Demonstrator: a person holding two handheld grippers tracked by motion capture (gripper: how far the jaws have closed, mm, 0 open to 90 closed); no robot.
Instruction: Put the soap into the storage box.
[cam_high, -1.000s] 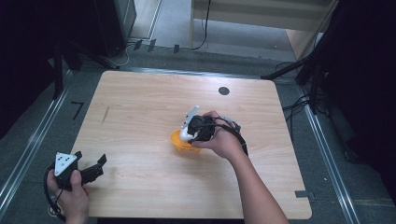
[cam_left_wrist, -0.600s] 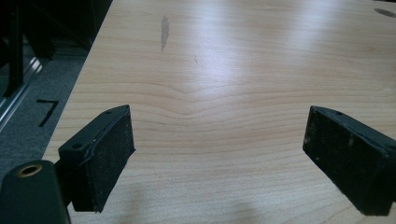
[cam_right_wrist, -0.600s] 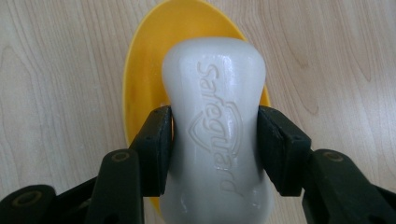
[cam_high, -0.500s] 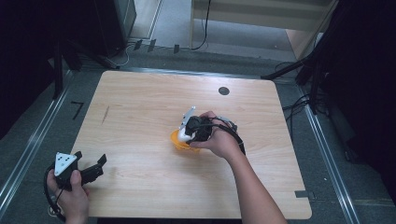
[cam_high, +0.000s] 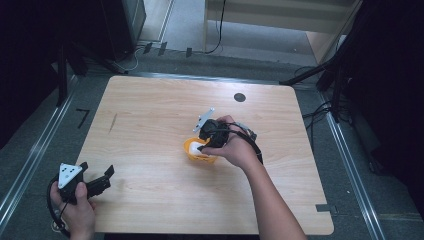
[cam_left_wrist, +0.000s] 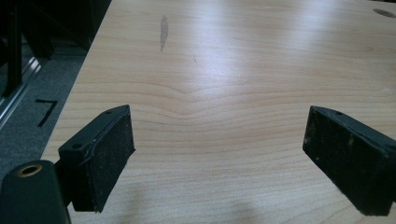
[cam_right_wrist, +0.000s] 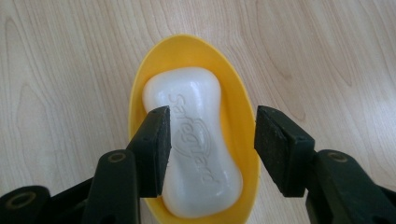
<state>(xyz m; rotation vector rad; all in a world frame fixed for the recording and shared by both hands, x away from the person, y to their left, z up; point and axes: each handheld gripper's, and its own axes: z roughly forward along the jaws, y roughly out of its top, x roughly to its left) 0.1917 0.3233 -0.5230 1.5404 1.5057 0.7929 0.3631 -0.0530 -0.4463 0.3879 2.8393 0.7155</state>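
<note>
Right hand-held gripper (cam_right_wrist: 210, 140) spread apart over white embossed soap bar (cam_right_wrist: 196, 140) in oval yellow plastic dish (cam_right_wrist: 236, 107); left hand-held gripper (cam_left_wrist: 219, 154) wide apart above light wooden desk (cam_high: 150, 115).

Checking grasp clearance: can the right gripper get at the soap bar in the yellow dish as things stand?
Probably yes. The right gripper hangs open right above the soap bar, jaws straddling it; nothing lies between. The yellow dish rim may crowd the jaws.

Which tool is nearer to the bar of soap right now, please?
Right. The right tool straddles the soap in its yellow dish; the left tool hangs at the table's near-left corner.
</note>
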